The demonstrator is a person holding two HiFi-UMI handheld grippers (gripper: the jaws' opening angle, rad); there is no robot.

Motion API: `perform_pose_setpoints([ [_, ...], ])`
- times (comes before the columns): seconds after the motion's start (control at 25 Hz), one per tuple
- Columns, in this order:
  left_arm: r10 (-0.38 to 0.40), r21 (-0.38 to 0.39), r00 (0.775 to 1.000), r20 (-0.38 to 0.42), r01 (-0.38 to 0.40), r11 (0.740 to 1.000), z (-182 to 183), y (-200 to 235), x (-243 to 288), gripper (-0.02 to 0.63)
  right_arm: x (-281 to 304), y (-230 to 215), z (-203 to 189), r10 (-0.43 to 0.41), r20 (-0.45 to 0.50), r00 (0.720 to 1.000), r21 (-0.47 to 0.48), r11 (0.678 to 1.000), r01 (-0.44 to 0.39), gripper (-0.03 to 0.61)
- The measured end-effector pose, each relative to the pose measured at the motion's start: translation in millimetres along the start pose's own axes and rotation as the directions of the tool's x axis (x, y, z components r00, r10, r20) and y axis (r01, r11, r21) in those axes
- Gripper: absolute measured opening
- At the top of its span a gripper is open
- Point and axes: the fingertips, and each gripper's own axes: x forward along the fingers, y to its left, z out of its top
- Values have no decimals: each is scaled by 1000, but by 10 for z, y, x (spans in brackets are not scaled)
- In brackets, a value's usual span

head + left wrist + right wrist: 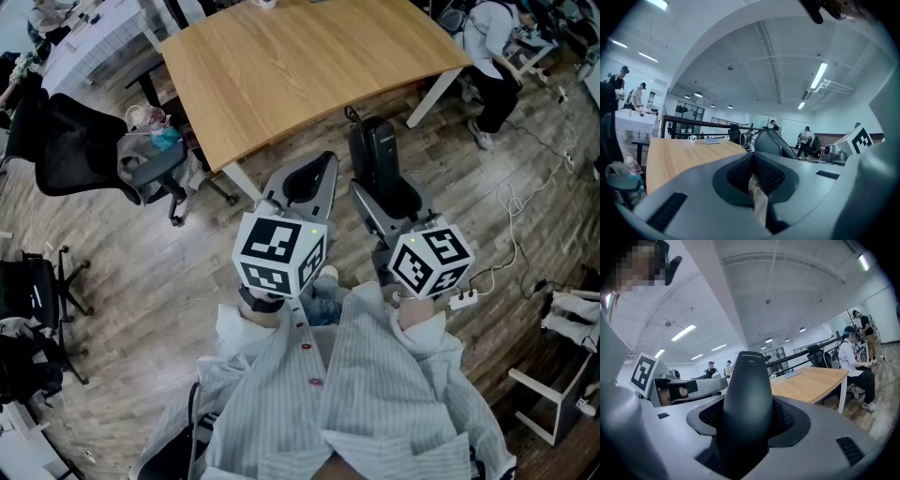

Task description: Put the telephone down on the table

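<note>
A black telephone handset (380, 155) stands upright between the jaws of my right gripper (384, 192), which is shut on it, just short of the near edge of the wooden table (300, 66). In the right gripper view the telephone (747, 404) fills the padded recess of the right gripper (749, 394), with the table (811, 383) beyond on the right. My left gripper (307, 178) is level beside it, jaws shut with nothing between them. In the left gripper view the left gripper (757, 180) shows only a thin slit of floor, and the table (679, 157) lies ahead on the left.
A black office chair (75, 150) and a chair piled with clothes (155, 155) stand left of the table. A person (492, 66) sits at the table's right end. Cables (525, 202) and a power strip (464, 300) lie on the floor. A cup (692, 138) stands on the far tabletop.
</note>
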Motion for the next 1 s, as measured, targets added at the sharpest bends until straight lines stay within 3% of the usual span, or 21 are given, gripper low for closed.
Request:
perform_pose_setpoints([
  [0.24,-3,4,1000,-5,3,1000,11,40,38,9,49,-10,48,4,14,1000,13,1000,-5,295],
  [1.0,17,10,1000,-1,-17,1000,-124,-378,47,9,-403,-201,33,22,45,999,25,999,-23,295],
])
